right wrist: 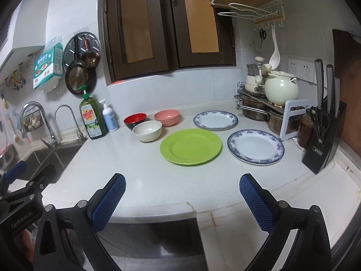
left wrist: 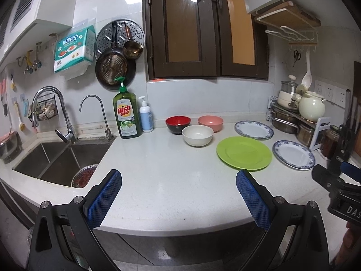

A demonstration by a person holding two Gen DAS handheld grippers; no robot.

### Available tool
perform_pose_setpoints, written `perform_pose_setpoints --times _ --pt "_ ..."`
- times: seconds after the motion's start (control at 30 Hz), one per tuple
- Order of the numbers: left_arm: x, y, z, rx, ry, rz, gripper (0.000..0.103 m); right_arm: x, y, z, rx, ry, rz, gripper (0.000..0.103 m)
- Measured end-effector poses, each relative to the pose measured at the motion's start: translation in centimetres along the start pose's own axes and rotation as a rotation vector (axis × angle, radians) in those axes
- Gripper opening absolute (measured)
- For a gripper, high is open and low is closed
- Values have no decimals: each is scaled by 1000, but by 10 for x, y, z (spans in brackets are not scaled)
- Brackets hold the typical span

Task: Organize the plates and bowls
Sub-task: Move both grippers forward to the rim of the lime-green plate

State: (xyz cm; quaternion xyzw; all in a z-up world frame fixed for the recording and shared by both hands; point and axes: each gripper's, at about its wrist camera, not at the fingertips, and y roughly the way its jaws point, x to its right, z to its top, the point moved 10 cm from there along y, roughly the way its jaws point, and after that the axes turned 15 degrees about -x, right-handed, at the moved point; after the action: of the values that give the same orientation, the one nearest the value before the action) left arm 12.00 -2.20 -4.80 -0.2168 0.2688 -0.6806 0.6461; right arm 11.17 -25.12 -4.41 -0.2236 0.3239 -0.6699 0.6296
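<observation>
Grippers, left gripper [left wrist: 178, 180] and right gripper [right wrist: 182, 184], hung empty, jaws spread; nesting bowls meant starting with the white bowl [right wrist: 147, 130], gripped by its rim.

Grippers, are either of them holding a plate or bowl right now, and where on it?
Nothing is held. The left gripper and right gripper are both open above the counter's near edge, short of the green plate.

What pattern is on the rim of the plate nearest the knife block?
A blue floral band on white plate, clearest in the right wrist view.
</observation>
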Motion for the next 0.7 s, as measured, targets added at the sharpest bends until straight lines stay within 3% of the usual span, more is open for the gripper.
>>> perform_pose_setpoints --times 0.23,0.7 --pt "1 41 30 19 46 -11 103 2 28 18 -3 34 -47 102" --pt "14 150 112 -35 188 -192 103 -5 103 88 5 154 -171 102"
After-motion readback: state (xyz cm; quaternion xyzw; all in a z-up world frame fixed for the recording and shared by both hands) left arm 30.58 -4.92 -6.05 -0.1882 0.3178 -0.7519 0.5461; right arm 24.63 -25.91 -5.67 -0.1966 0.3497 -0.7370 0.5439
